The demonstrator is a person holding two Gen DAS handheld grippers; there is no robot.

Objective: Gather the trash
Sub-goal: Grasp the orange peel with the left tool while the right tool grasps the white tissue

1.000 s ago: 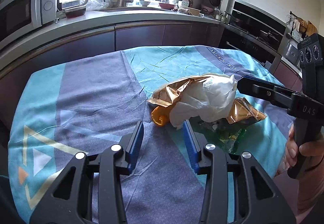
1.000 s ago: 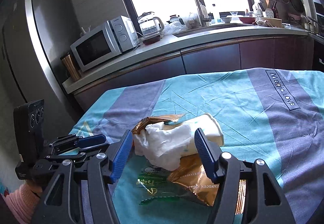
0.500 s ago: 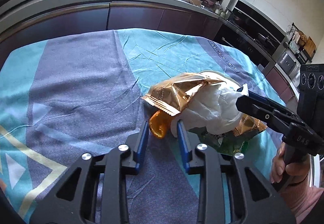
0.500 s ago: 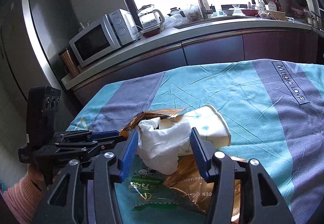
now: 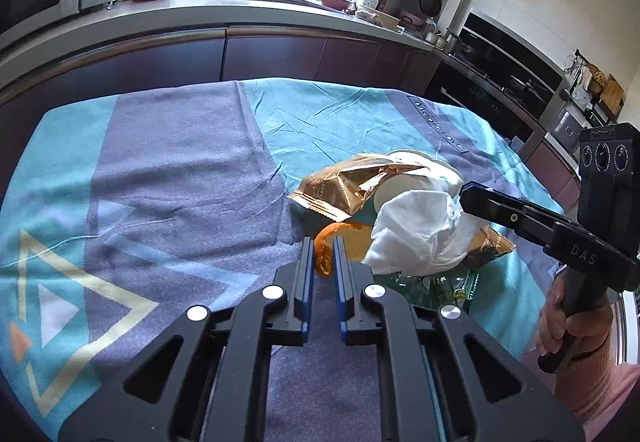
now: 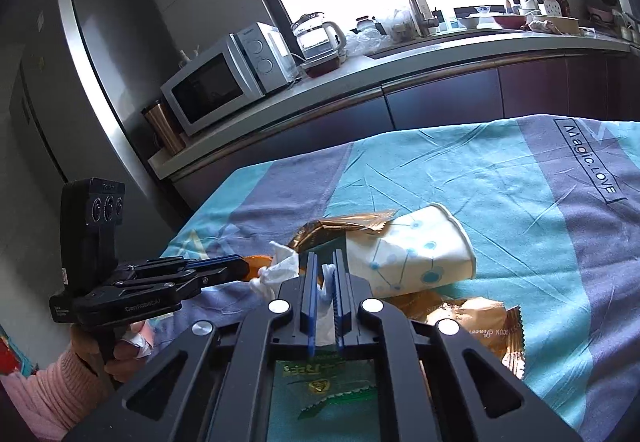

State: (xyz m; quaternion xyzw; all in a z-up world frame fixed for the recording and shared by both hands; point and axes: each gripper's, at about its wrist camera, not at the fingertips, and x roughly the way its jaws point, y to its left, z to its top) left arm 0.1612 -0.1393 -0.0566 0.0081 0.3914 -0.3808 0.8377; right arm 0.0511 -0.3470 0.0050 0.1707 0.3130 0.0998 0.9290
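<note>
Left wrist view, left gripper (image 5: 321,251) fingers pinching one orange peel (image 5: 340,240), right gripper (image 6: 323,269) clamping one tissue (image 6: 280,272)

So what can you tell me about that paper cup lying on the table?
The paper cup is white with a light blue pattern of dots and thin lines, and has a rolled rim. It lies on its side on the teal and purple tablecloth, open mouth toward the right in the right wrist view. A gold foil wrapper drapes over its narrow end, and crumpled white tissue sits against that end.
</note>
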